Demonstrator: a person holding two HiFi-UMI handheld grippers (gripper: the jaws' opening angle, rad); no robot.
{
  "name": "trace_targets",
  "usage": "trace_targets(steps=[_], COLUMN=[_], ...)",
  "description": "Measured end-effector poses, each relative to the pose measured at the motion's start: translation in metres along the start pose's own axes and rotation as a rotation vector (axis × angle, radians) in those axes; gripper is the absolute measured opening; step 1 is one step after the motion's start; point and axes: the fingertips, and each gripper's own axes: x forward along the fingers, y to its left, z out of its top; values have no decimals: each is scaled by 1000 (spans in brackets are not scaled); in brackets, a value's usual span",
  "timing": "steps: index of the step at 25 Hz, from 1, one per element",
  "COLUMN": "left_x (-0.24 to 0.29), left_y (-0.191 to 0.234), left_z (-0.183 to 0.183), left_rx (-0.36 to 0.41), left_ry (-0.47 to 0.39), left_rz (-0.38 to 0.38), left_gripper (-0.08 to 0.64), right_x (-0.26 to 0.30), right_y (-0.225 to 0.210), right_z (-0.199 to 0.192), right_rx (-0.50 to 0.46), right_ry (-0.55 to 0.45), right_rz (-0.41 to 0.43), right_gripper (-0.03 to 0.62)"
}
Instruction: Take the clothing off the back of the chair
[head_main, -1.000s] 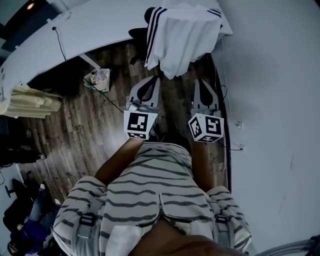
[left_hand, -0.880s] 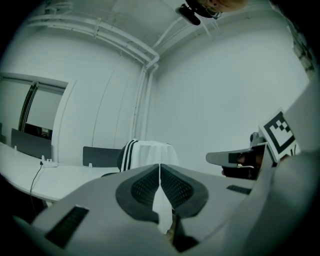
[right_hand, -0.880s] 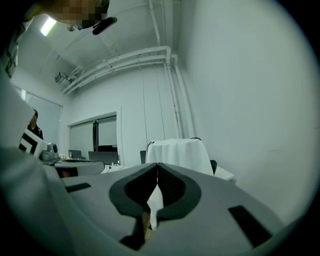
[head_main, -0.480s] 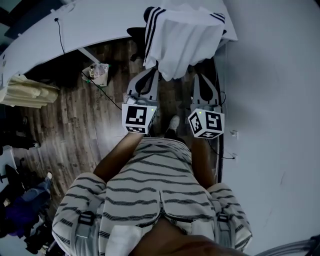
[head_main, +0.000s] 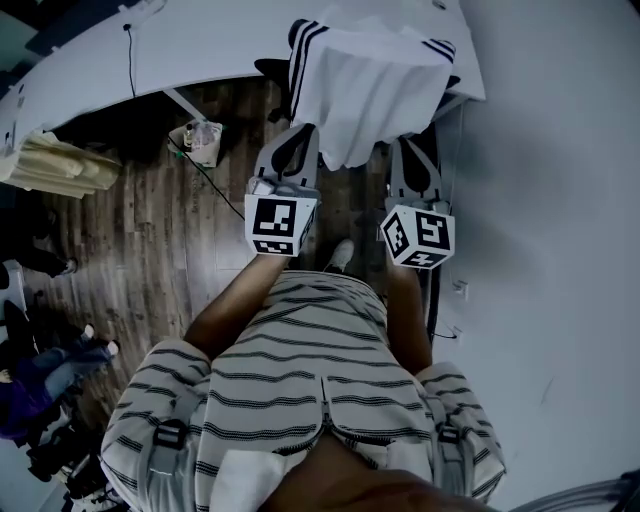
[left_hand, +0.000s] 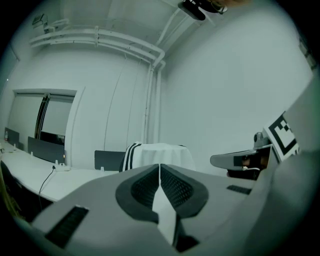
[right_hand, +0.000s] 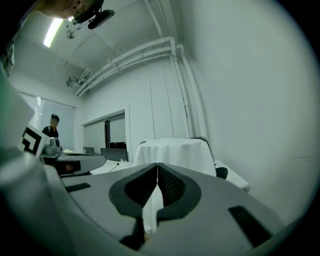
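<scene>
The white, dark-striped clothing (head_main: 368, 85) hangs draped over the back of the chair (head_main: 272, 68), which stands at the white surface (head_main: 190, 45) close to the wall (head_main: 560, 200). The left tongs (head_main: 298, 135) and right tongs (head_main: 410, 148) are each closed tight with nothing between them, held level and side by side above the wooden floor (head_main: 150, 230). Both point at the clothing, which both gripper views show straight ahead beyond the closed tips, near but untouched.
</scene>
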Motion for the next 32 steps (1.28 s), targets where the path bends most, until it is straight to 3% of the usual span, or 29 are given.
trace_targets(steps=[12,16,18,32], left_x=[42,53,58,82], left_y=[6,10,13,39], left_z=[2,1,1,9], left_rx=[16,17,14,5], left_ry=[27,40,44,43], left_rz=[62,70,72,116], left_gripper=[28,64,95,115], right_x=[32,42,46,72], right_y=[-39,-47,-49,-74], right_z=[6,10,11,16], right_rx=[10,28,28,10], right_ry=[19,9,9,19], right_rz=[13,25,29,9], right_gripper=[23,98,112,186])
